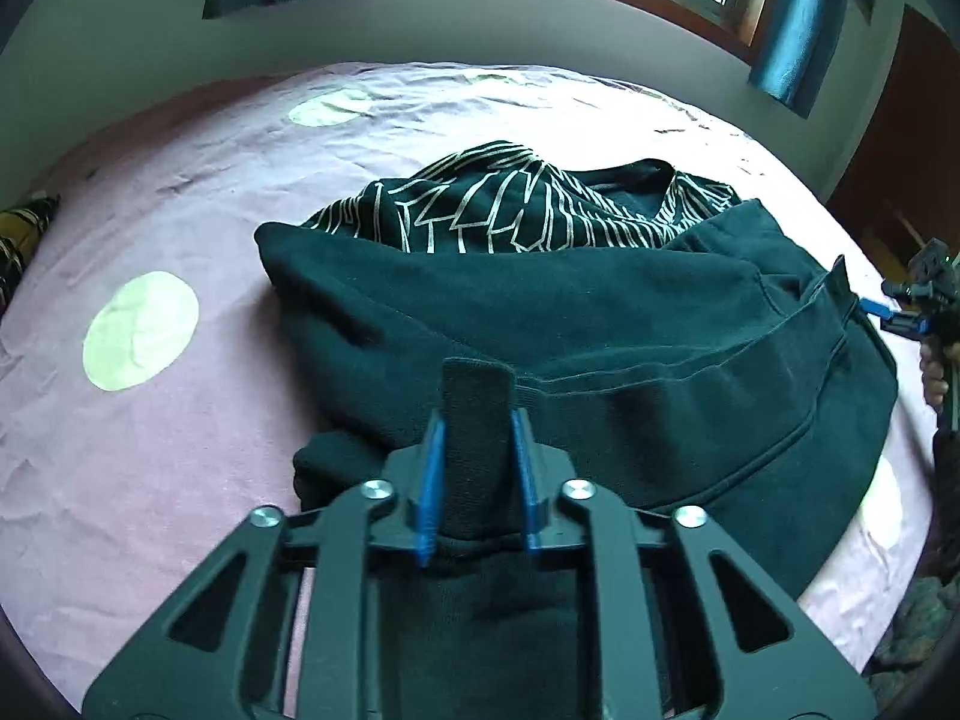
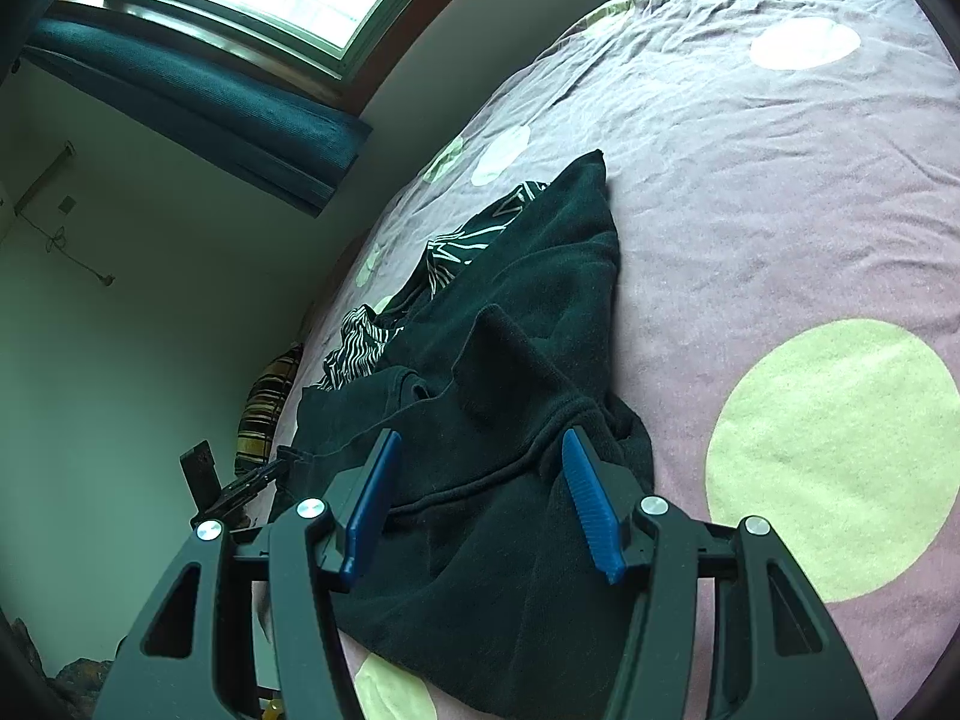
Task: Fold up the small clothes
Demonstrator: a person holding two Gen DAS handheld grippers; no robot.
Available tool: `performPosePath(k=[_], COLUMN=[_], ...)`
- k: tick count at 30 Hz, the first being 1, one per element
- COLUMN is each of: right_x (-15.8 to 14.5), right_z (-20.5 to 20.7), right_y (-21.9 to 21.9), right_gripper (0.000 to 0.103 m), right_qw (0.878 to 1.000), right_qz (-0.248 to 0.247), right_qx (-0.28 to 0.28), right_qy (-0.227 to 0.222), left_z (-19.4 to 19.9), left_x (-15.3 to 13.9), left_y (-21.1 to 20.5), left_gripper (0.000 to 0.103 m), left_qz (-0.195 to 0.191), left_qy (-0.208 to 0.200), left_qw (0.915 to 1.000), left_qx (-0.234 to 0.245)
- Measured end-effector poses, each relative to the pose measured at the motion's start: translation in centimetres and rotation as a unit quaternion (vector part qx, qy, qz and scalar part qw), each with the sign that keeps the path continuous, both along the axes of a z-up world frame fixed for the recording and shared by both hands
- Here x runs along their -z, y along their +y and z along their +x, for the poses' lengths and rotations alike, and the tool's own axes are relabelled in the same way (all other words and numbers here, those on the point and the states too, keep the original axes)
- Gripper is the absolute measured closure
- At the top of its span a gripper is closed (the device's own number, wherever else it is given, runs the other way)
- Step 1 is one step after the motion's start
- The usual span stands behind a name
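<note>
A dark fleece garment [image 1: 600,312] lies crumpled on the pink bed sheet [image 1: 180,228], partly over a black garment with white line pattern [image 1: 480,204]. My left gripper [image 1: 478,420] is shut on a standing fold of the dark garment's near edge. At the far right of the left wrist view my right gripper [image 1: 873,307] sits at the garment's raised corner. In the right wrist view my right gripper [image 2: 480,433] stands wide apart with the dark garment [image 2: 510,312] lying between its fingers [image 2: 591,498]; the pads do not visibly press it. The left gripper [image 2: 264,477] shows at the left.
The sheet [image 2: 750,180] has pale green dots [image 2: 834,462]. A striped pillow [image 1: 24,234] lies at the bed's left edge beside the wall. Blue curtains [image 1: 786,30] hang under a window behind the bed. A person's hand [image 1: 933,372] holds the right gripper.
</note>
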State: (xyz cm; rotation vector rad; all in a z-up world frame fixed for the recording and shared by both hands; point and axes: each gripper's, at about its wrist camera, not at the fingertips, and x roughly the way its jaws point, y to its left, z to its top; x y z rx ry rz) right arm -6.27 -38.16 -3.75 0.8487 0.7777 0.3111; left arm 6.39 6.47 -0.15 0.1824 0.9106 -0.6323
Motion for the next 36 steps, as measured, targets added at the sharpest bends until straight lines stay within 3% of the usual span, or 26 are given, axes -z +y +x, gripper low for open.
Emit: performPosePath(k=[5,9,14,16,17,18,21,28,36], right_x=[-0.7,-1.1,-1.4,-1.3,-1.1,-1.0,-1.2,-2.7,-7.1], right_z=[0.6,1.6,3.6,4.2,4.5,4.7,4.1,2.0,1.0], right_y=[-0.8,-0.7,0.8,1.5,1.9,2.2,2.6,3.0,4.2], right_gripper=[0.045,0.042,0.042,0.053,0.073,0.086,0.093,0.097,0.097], right_qw=[1.000,0.998,0.993,0.989,0.987,0.985,0.981,0.976,0.972], right_qz=[-0.024,-0.045,-0.107,-0.134,-0.149,-0.165,-0.192,-0.209,-0.208], right_qx=[0.002,-0.008,-0.036,-0.043,-0.046,-0.044,-0.022,0.005,0.014], right_qy=[-0.019,-0.034,-0.044,-0.046,-0.039,-0.032,-0.034,-0.061,-0.112], left_z=[-0.3,-0.5,-0.7,-0.6,-0.7,-0.7,-1.2,-2.4,-2.2], left_x=[-0.2,0.0,0.0,0.1,0.1,0.1,-0.3,-0.8,-3.4], left_y=[-0.1,-0.7,-1.0,-0.9,-0.7,-0.6,-0.3,-0.8,0.9], left_gripper=[0.087,0.070,0.070,0.078,0.084,0.088,0.092,0.096,0.098], left_qz=[0.002,0.014,0.015,0.018,0.019,0.017,0.009,0.019,-0.038], left_qy=[-0.007,-0.013,-0.016,-0.019,-0.020,-0.021,-0.029,-0.052,-0.060], left_qw=[1.0000,0.9998,0.9998,0.9996,0.9995,0.9994,0.9991,0.9981,0.9949], left_qx=[-0.004,0.003,-0.001,-0.011,-0.016,-0.021,-0.028,-0.026,-0.071])
